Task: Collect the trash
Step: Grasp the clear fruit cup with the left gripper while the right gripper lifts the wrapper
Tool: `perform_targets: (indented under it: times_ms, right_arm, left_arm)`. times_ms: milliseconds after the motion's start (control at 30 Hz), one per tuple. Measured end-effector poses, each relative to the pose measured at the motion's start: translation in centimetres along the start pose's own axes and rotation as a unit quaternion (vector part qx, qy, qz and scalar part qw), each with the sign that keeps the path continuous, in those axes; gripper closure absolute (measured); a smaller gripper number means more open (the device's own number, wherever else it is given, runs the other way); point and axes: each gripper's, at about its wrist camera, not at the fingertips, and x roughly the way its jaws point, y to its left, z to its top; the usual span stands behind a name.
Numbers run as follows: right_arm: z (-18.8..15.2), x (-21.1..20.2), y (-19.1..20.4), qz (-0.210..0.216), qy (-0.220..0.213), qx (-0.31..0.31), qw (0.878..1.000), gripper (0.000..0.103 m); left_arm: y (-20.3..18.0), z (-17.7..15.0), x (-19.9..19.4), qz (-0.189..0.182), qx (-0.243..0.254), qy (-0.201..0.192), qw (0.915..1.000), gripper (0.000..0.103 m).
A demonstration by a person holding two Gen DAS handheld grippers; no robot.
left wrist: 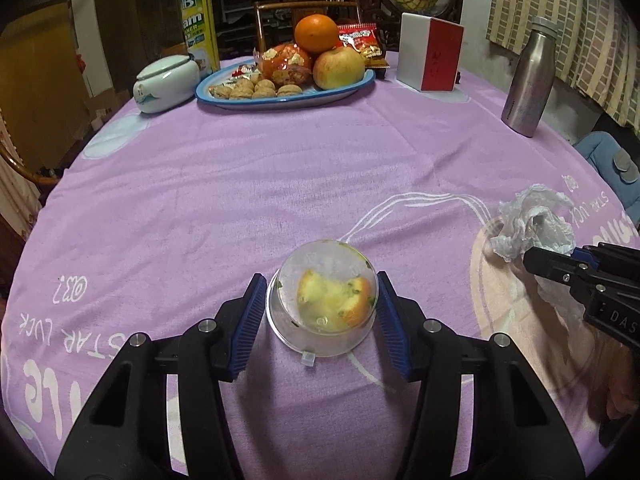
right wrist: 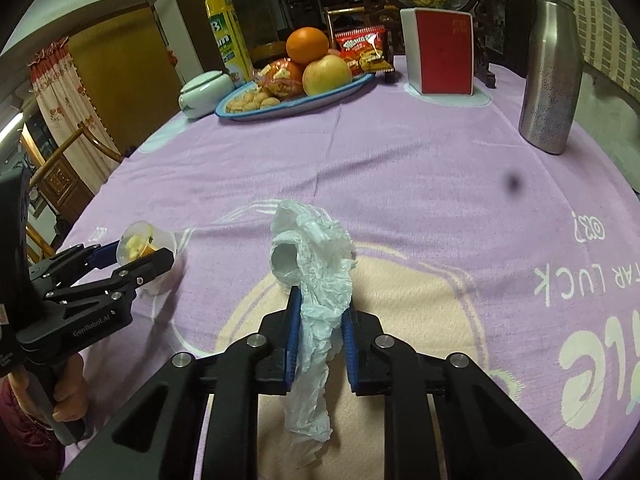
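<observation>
A clear plastic cup [left wrist: 322,304] holding fruit scraps is clamped between the left tongs [left wrist: 322,312] above the counter [left wrist: 280,184]. A crumpled plastic bag [right wrist: 316,280] is pinched tight by the right tongs [right wrist: 320,340].

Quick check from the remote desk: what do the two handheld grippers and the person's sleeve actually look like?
Both the left gripper and right gripper are black plastic linkages with silver pivot bolts and ribbed blue pads. White "GenRobot.AI" lettering marks the left body. The sleeve at the left hand is dark maroon.
</observation>
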Motion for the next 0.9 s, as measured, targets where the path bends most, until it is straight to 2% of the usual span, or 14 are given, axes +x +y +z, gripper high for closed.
perform_targets:
  times_ms: [133,400,600,900]
  right_arm:
    - [0.1,-0.8,0.1,0.006,-0.012,-0.001,1.000,0.083]
    - [0.2,-3.4,0.0,0.013,-0.050,0.008,0.999,0.083]
    - [-0.8,-5.5,0.6,0.031,-0.068,0.007,0.997,0.083]
    - [-2.9,-8.8,1.5,0.059,-0.090,0.010,0.994,0.083]
  left_arm:
    - [-0.4,-0.2,-0.7,0.018,0.013,-0.016,0.9996,0.048]
    - [-1.2,-0.9,-3.5,0.029,0.005,-0.040,0.9988,0.048]
    - [-1.9,-2.3,-5.6,0.037,0.002,-0.042,0.9984,0.048]
    - [-2.7,-4.2,-10.3,0.043,-0.010,-0.070,0.9965,0.049]
